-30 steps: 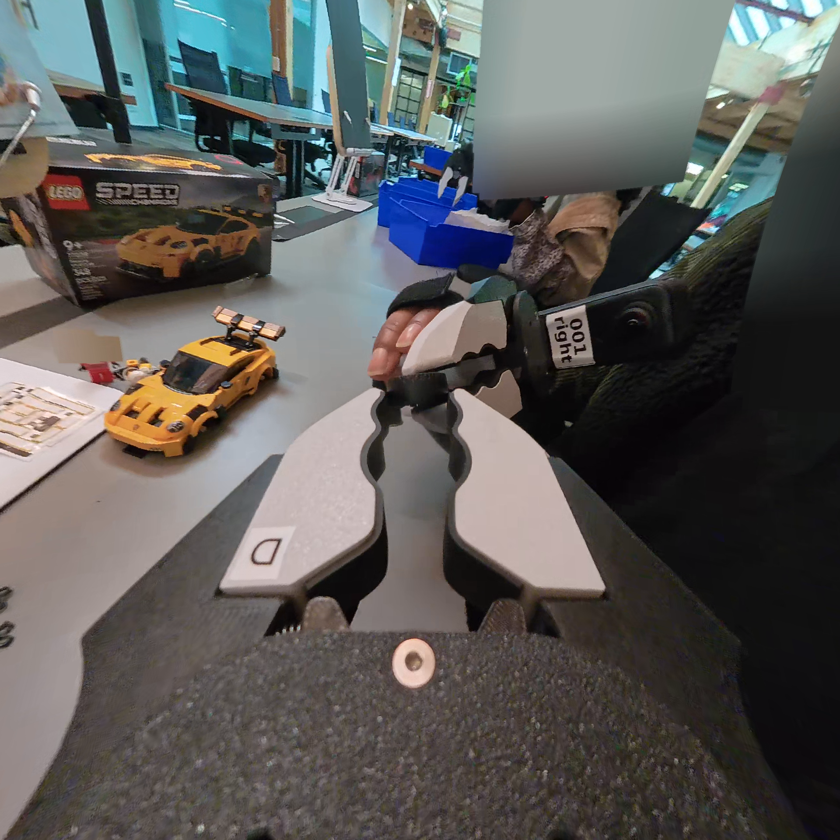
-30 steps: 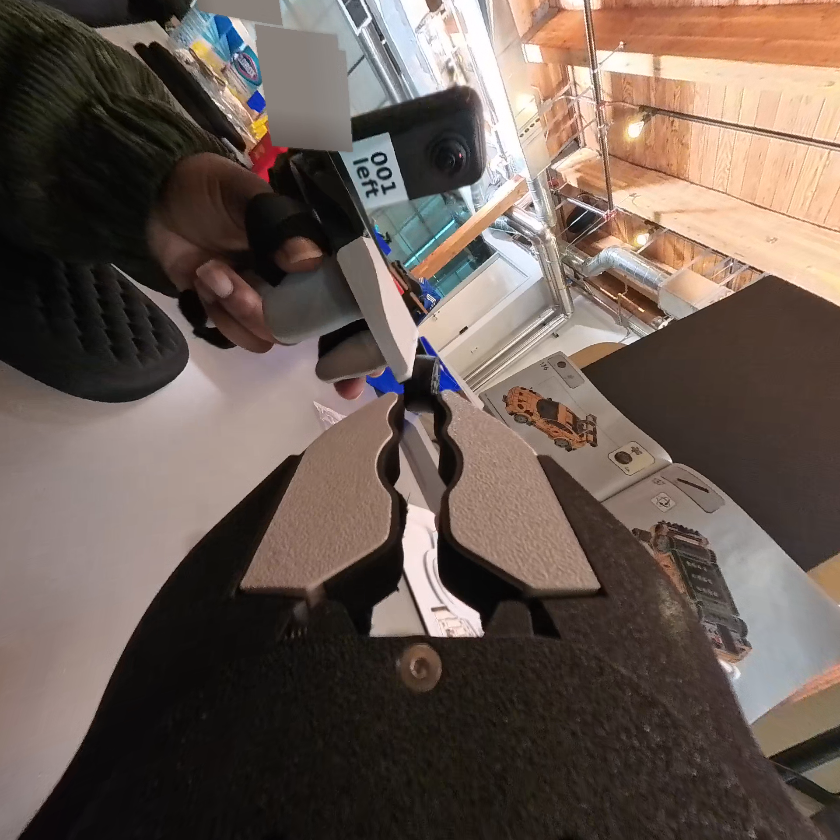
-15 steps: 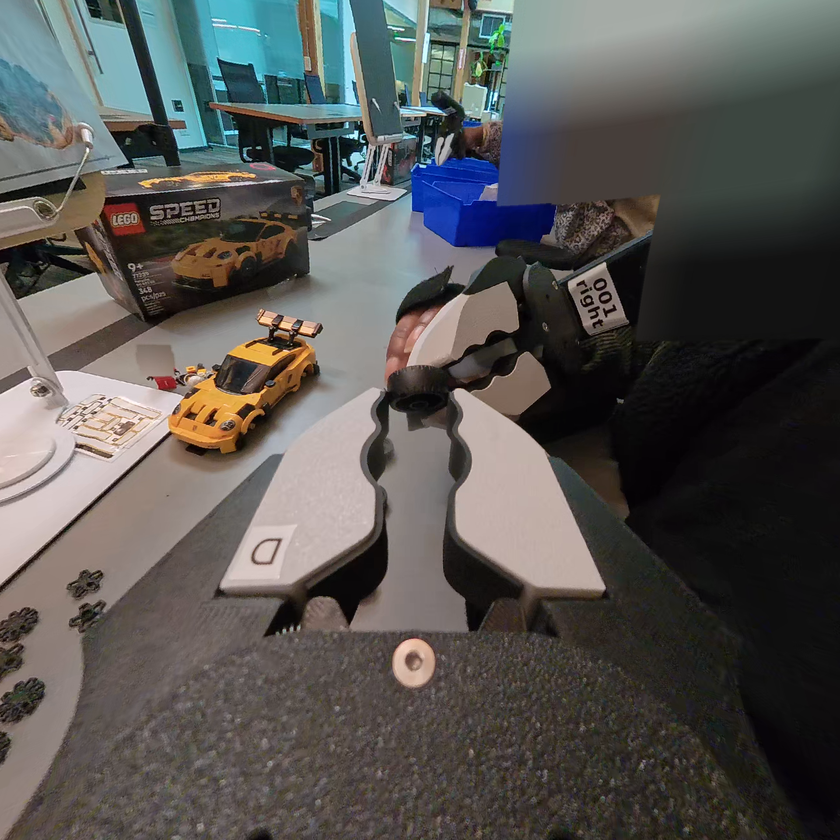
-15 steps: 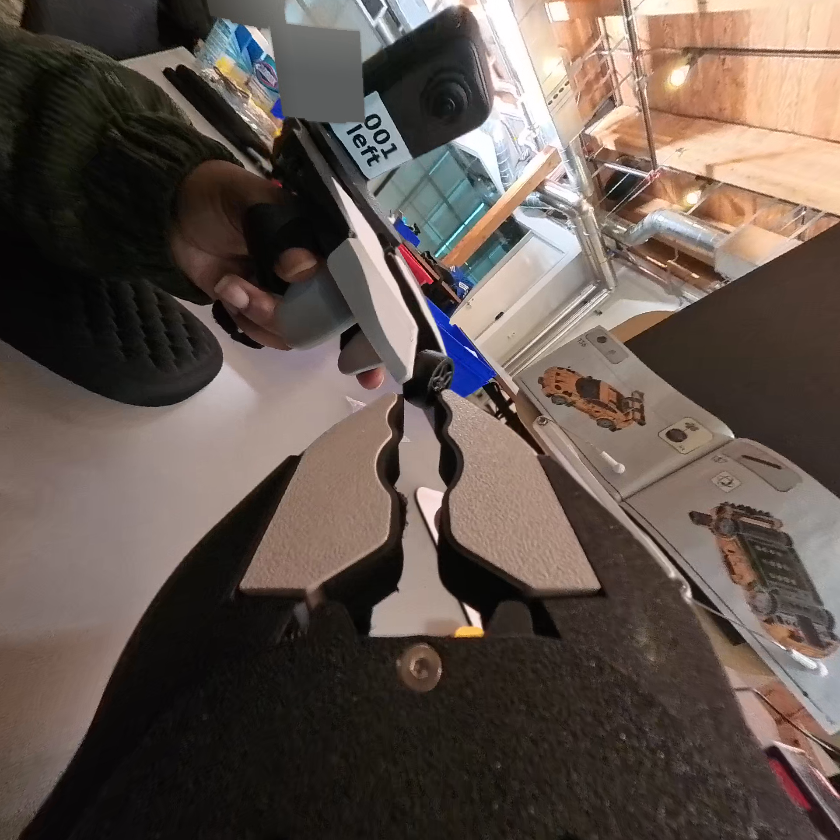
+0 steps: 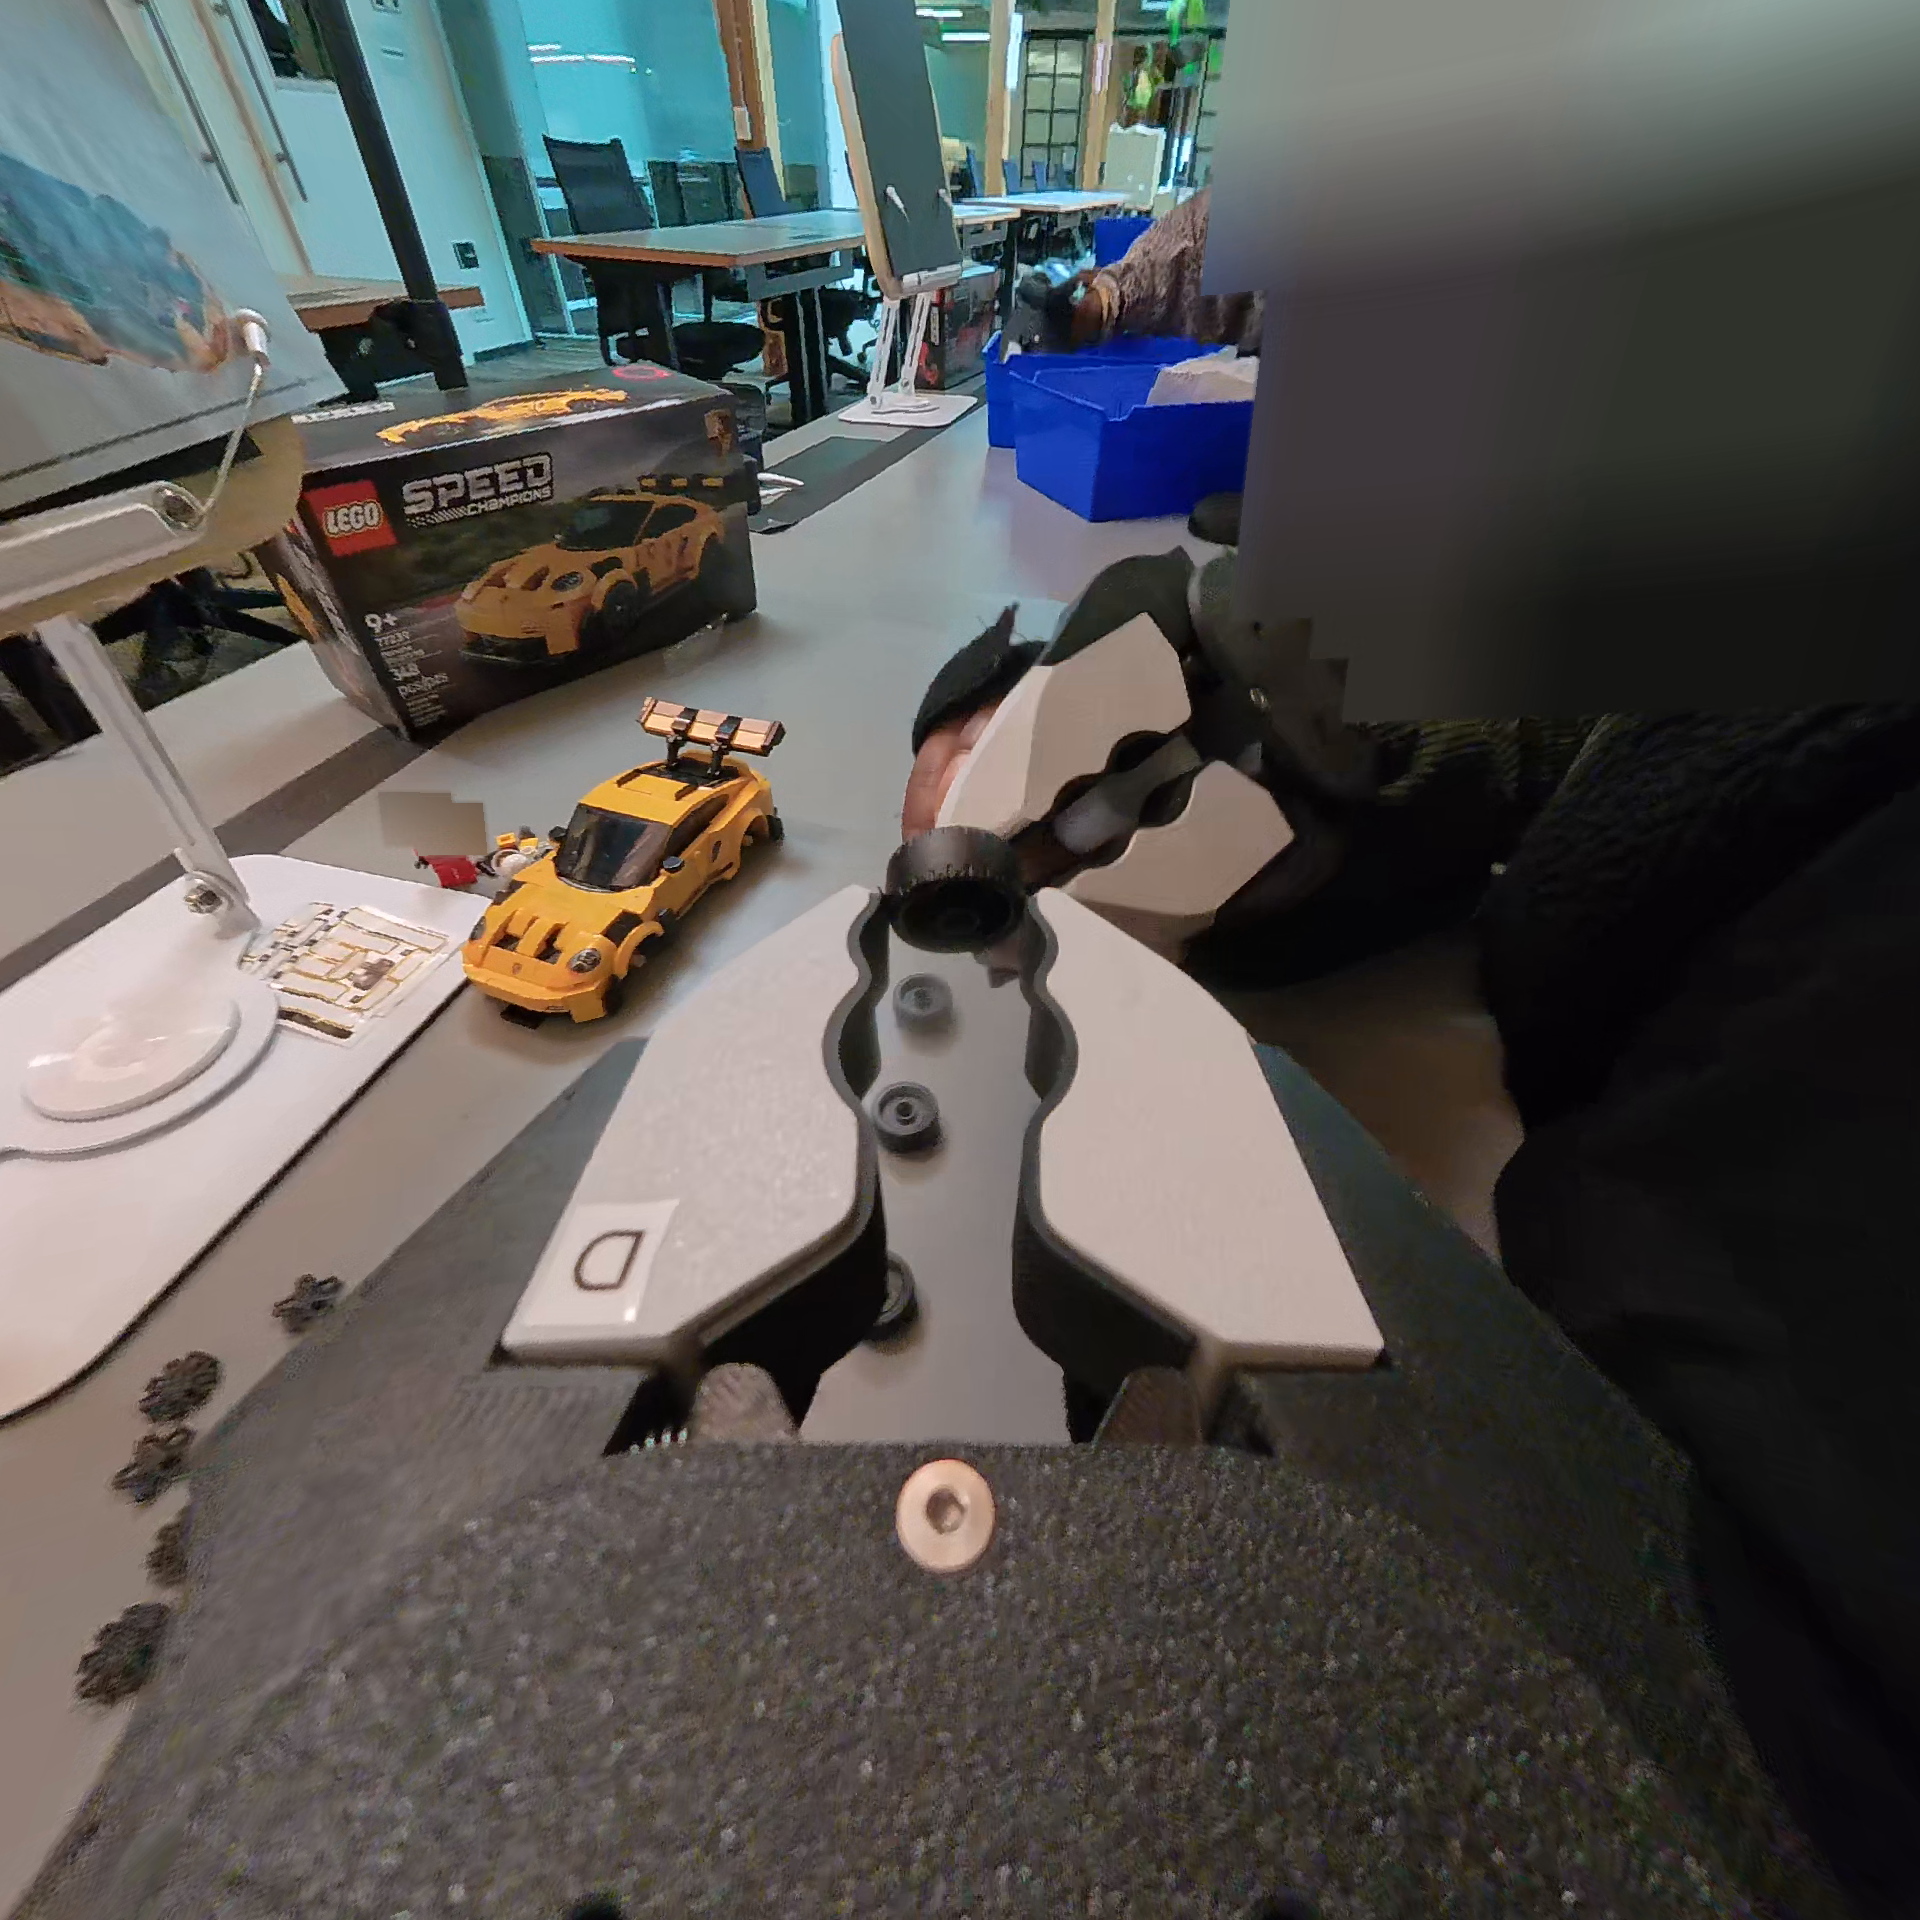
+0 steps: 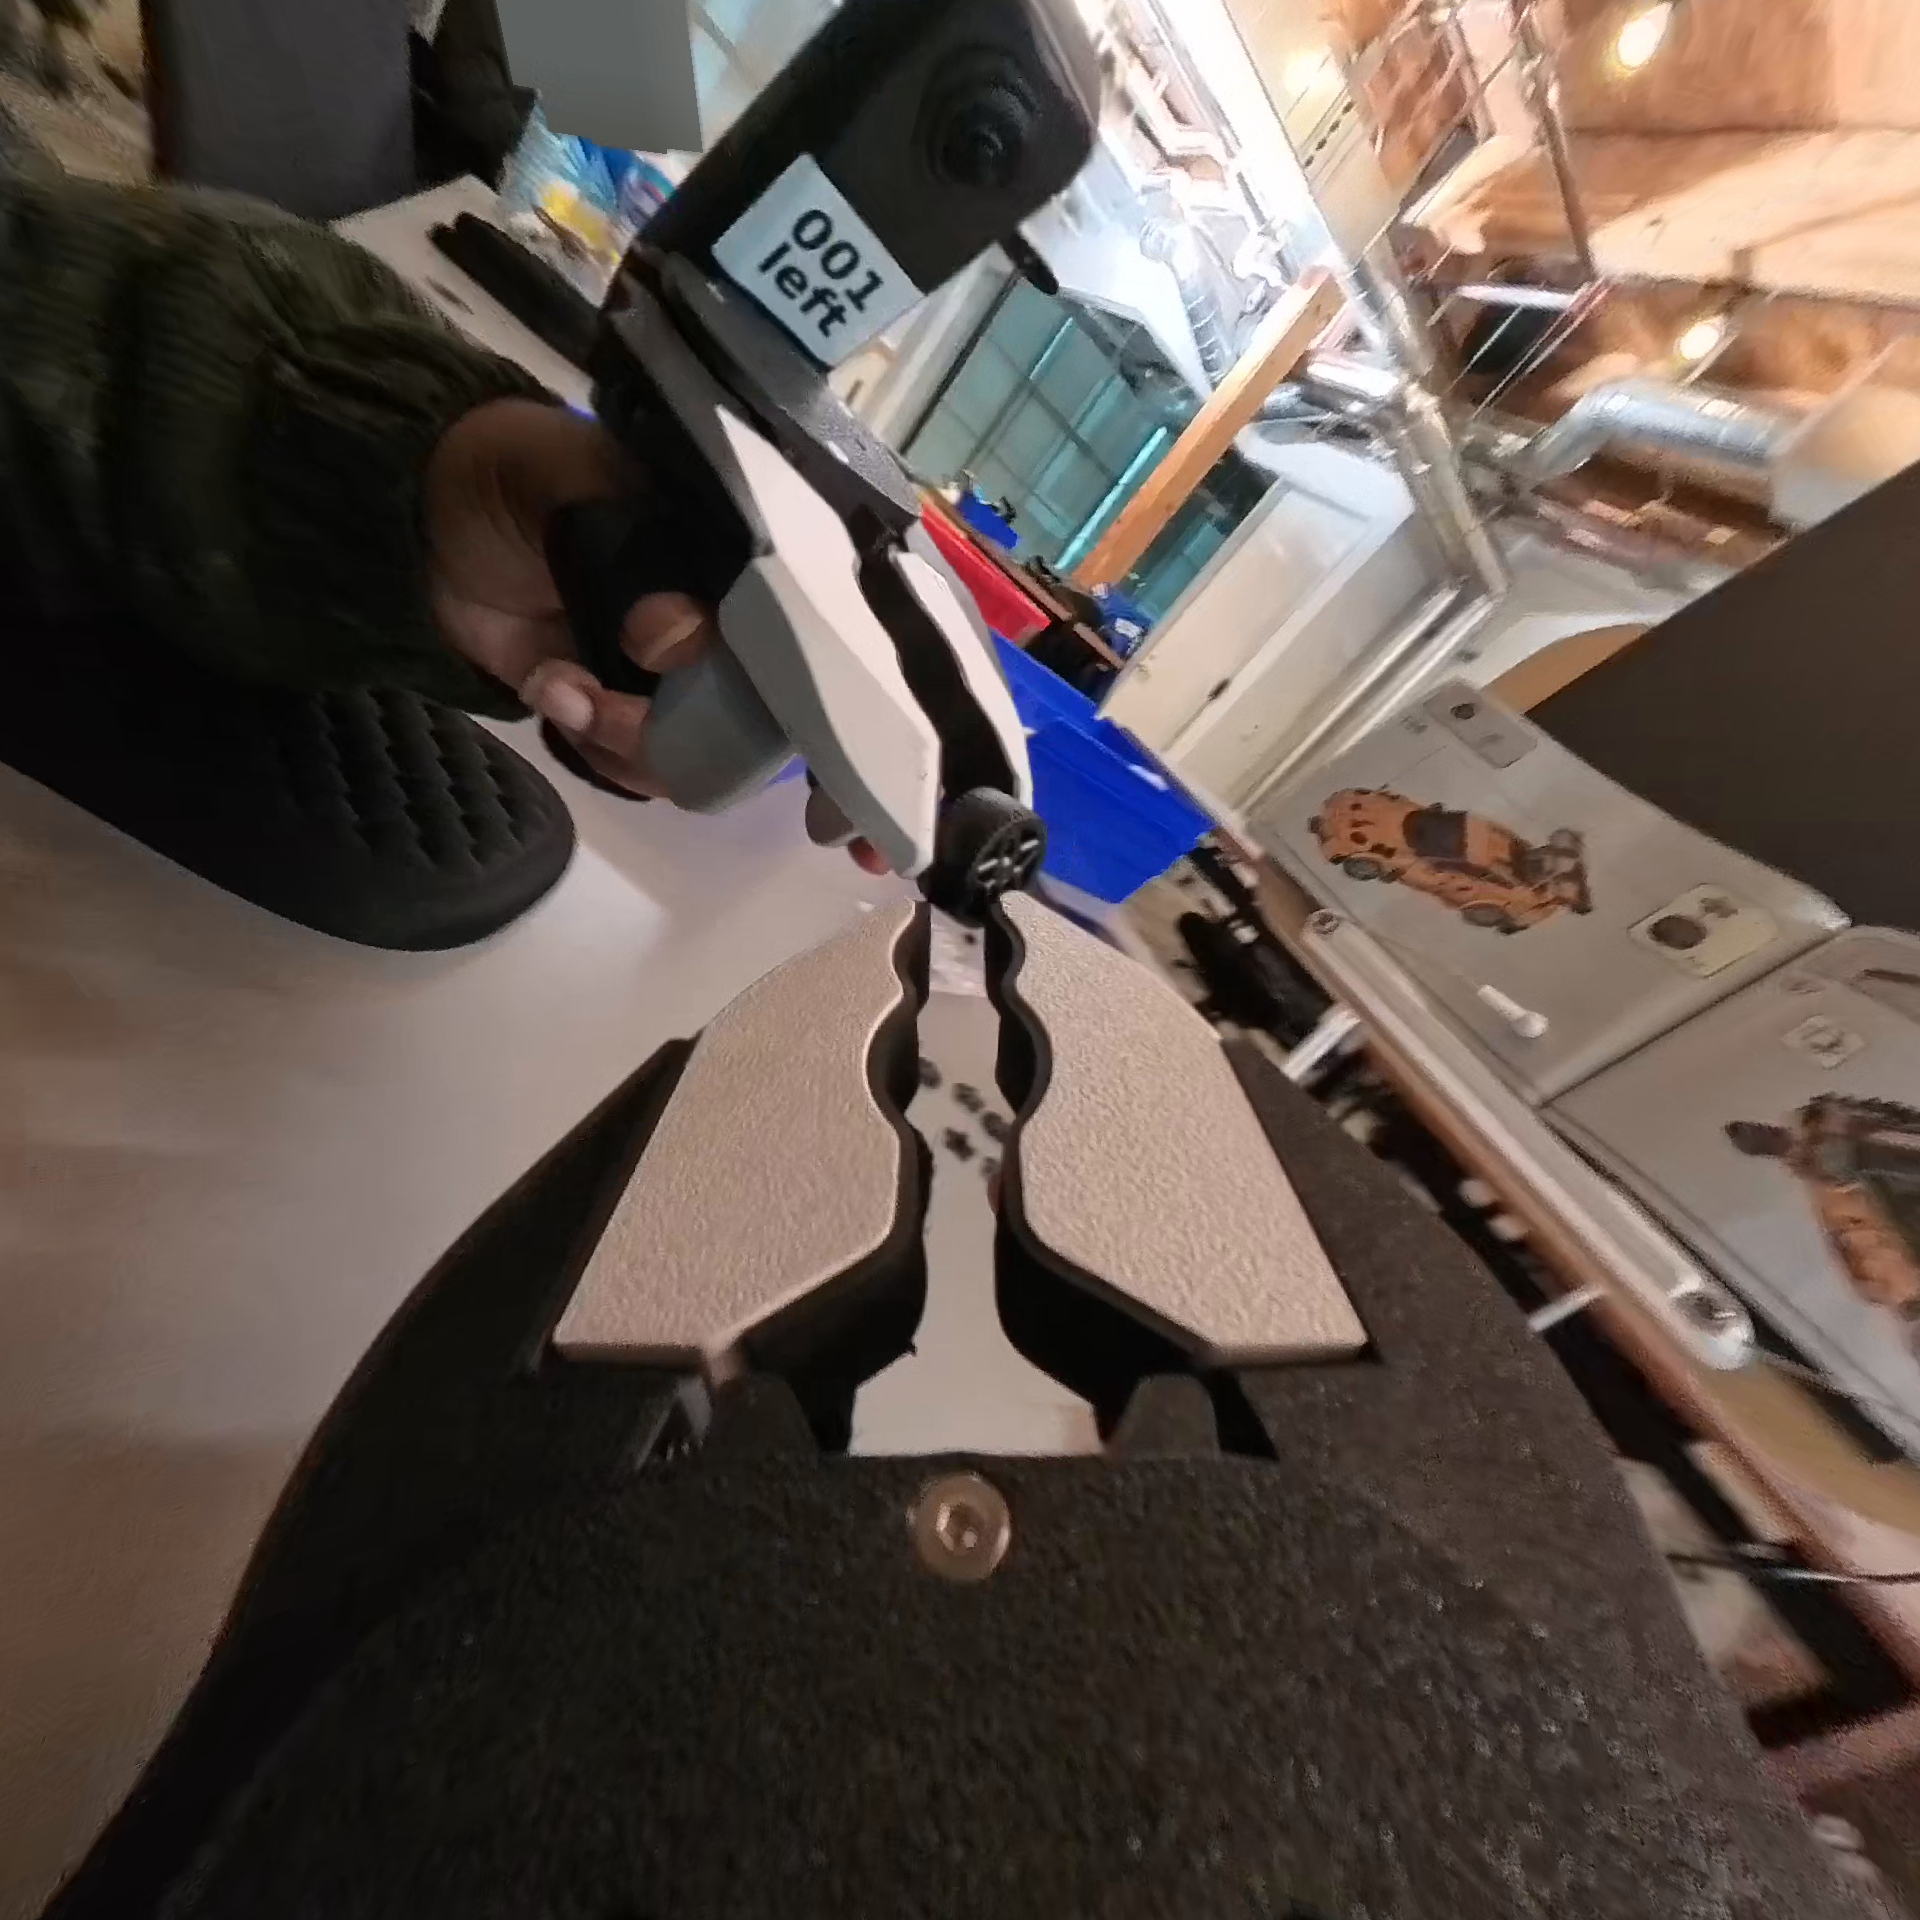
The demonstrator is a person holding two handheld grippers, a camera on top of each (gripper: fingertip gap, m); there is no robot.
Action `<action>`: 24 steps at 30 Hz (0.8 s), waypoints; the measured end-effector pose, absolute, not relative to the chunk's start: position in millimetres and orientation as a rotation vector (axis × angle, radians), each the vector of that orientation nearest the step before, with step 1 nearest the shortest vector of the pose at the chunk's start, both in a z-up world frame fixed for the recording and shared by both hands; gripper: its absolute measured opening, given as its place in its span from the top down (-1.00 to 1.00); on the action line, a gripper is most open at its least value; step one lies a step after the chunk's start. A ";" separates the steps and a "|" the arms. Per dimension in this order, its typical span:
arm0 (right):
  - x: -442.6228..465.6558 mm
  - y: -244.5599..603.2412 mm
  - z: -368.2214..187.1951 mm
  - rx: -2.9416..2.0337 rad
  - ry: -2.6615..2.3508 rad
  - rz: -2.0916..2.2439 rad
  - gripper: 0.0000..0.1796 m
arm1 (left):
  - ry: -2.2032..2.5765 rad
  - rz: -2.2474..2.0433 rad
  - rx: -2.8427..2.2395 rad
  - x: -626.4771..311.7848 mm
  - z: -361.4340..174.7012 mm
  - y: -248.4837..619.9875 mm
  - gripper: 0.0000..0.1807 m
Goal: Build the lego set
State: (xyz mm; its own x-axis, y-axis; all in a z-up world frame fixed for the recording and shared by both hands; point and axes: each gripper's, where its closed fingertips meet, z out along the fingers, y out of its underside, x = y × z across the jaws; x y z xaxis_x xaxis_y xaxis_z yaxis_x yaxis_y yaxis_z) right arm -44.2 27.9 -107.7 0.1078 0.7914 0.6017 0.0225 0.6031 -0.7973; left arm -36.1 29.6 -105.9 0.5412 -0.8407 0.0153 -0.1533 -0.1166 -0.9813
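Left wrist view: clamped between the tips of the left gripper (image 5: 951,923), held clear above the table (image 5: 883,623), a small black wheel (image 5: 951,891). Directly behind it, meeting it tip to tip, the right gripper (image 5: 1010,857), gripped by a hand in a dark green sleeve (image 5: 1662,935); upper fingertip (image 5: 961,816) against the wheel's top edge. Jaws parted by a narrow gap, but no telling whether anything of the wheel is pinched there, with the wheel itself blocking the view.

Down on the table, seen through the gap of the left jaws, two small dark hubs (image 5: 907,1117), one beyond the other. Off to the left, a yellow car (image 5: 634,862) with a rear wing, nose toward the camera, no wheels visible in its arches. Just beside its front, a few red and white bits (image 5: 488,860) and a sticker sheet (image 5: 343,956) lying on the white base of a stand (image 5: 135,1049). Behind the car, the set's box (image 5: 520,561). Along the near left edge, a scatter of black spoked pieces (image 5: 156,1455). Farther back on the right, blue bins (image 5: 1122,447).

Right wrist view: same wheel (image 6: 992,852), spoked face turned this way, nipped at the end of the left gripper (image 6: 971,831), just past the right gripper (image 6: 956,920). To the right, propped on the stand, an open booklet (image 6: 1455,862) showing an orange car.
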 end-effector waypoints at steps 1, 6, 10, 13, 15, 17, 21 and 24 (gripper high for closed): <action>-43.8 27.8 -108.1 -0.798 -1.367 0.722 0.92 | 0.885 -0.698 -1.598 -37.6 -106.6 29.5 0.74; -40.1 22.4 -105.2 -0.964 -1.393 1.110 0.90 | 0.979 -0.681 -1.567 -40.5 -108.7 20.6 0.74; -37.8 10.6 -111.9 -1.004 -1.468 1.265 0.91 | 1.055 -0.691 -1.570 -36.0 -116.7 14.3 0.74; -35.6 6.6 -118.5 -1.020 -1.525 1.298 0.87 | 1.122 -0.692 -1.578 -33.3 -123.6 9.0 0.74; -33.7 3.5 -121.4 -1.029 -1.559 1.336 0.82 | 1.164 -0.710 -1.573 -30.6 -126.8 4.4 0.74; -31.6 0.1 -124.2 -1.023 -1.593 1.355 0.82 | 1.191 -0.721 -1.574 -28.5 -129.8 1.5 0.74; -30.0 -3.3 -130.2 -1.008 -1.643 1.322 0.89 | 1.198 -0.748 -1.601 -27.2 -135.2 0.9 0.74; -28.6 -5.3 -132.7 -0.997 -1.668 1.308 0.88 | 1.212 -0.789 -1.613 -25.5 -138.8 -2.0 0.74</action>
